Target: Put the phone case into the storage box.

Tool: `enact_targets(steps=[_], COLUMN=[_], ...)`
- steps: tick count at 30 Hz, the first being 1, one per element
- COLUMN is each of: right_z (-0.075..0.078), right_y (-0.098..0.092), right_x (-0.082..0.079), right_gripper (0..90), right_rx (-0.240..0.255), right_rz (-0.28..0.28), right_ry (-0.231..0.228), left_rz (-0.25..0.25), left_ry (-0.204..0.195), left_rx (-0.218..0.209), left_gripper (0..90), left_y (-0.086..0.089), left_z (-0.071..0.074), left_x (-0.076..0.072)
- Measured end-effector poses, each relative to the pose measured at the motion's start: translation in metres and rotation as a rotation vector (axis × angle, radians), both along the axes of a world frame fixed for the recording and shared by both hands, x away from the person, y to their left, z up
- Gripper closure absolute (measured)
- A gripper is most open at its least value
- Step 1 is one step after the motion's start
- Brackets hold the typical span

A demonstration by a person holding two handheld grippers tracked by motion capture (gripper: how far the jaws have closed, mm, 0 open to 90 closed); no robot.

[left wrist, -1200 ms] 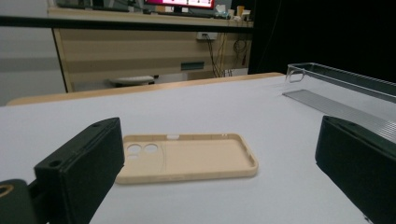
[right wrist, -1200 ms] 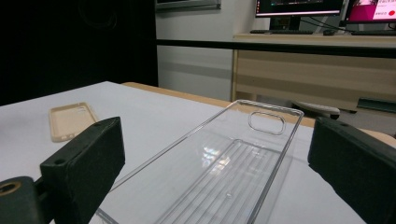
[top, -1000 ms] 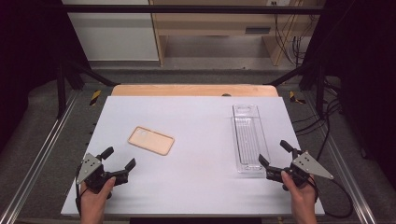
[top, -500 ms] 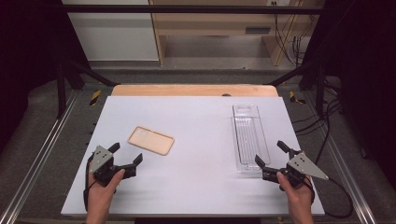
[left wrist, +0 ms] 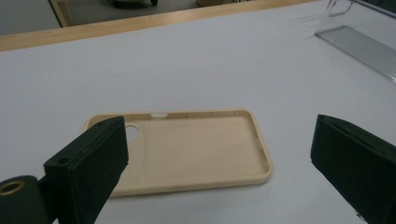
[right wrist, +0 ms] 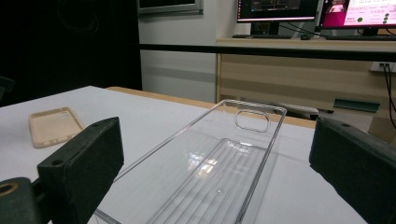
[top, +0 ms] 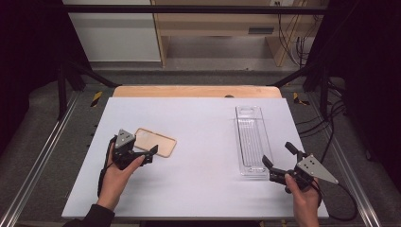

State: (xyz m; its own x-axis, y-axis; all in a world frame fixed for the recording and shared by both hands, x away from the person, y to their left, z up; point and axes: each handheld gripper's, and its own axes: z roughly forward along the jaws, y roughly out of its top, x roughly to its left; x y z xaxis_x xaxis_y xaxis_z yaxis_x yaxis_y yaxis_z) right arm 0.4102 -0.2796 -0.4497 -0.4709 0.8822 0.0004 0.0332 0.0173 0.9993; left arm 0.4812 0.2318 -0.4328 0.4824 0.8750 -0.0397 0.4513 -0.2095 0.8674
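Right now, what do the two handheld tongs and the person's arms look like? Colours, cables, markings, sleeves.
Both tongs are black, each with two blocky jaws. The left tongs and right tongs each carry a grey three-cornered plate on top. A black cable trails from each. In the gripper views the jaw pads look matte, with a small hole in the face. A dark sleeve shows on the left arm. No lettering is legible.
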Motion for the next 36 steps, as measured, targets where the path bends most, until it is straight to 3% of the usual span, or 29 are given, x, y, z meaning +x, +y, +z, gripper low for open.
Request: enact_targets(steps=[1,2,3,10,12,17,22,30,33,35,36], right_z=[0.0,-0.001,-0.001,-0.001,-0.002,-0.001,-0.002,-0.002,-0.001,-0.001,-0.002], right_y=[0.0,0.0,0.0,0.002,0.003,0.003,0.002,0.003,0.002,0.002,0.002], right_x=[0.0,0.0,0.0,0.001,0.001,0.0,-0.001,-0.001,-0.002,-0.002,-0.002], right_gripper=[3.5,3.5,3.4,3.1,3.0,2.8,2.8,2.8,2.9,2.9,2.9], right_rx=[0.001,0.003,0.004,-0.011,-0.014,-0.013,-0.022,-0.021,-0.021,-0.021,-0.024], right_rz=[0.0,0.0,0.001,0.016,0.022,0.021,0.018,0.02,0.018,0.019,0.021], right_ry=[0.002,0.006,0.01,0.007,0.014,0.014,0.014,0.015,0.014,0.015,0.015], left_rz=[-0.005,-0.005,-0.014,-0.044,-0.059,-0.079,-0.087,-0.068,-0.06,-0.058,-0.053], left_ry=[0.007,0.007,0.02,0.078,0.077,0.064,0.076,0.084,0.104,0.104,0.106], left_rx=[0.026,0.026,0.065,0.139,0.177,0.206,0.214,0.21,0.184,0.197,0.205], left_gripper=[4.1,4.2,4.2,4.1,4.1,4.4,4.4,6.7,17.1,20.4,27.6], left_y=[-0.002,-0.002,-0.007,-0.025,-0.037,-0.055,-0.063,-0.059,-0.06,-0.061,-0.061], left_z=[-0.001,-0.001,-0.005,-0.013,-0.011,-0.01,-0.013,-0.016,-0.016,-0.016,-0.016], left_x=[0.003,0.003,0.009,0.019,0.019,0.025,0.032,0.038,0.039,0.039,0.039])
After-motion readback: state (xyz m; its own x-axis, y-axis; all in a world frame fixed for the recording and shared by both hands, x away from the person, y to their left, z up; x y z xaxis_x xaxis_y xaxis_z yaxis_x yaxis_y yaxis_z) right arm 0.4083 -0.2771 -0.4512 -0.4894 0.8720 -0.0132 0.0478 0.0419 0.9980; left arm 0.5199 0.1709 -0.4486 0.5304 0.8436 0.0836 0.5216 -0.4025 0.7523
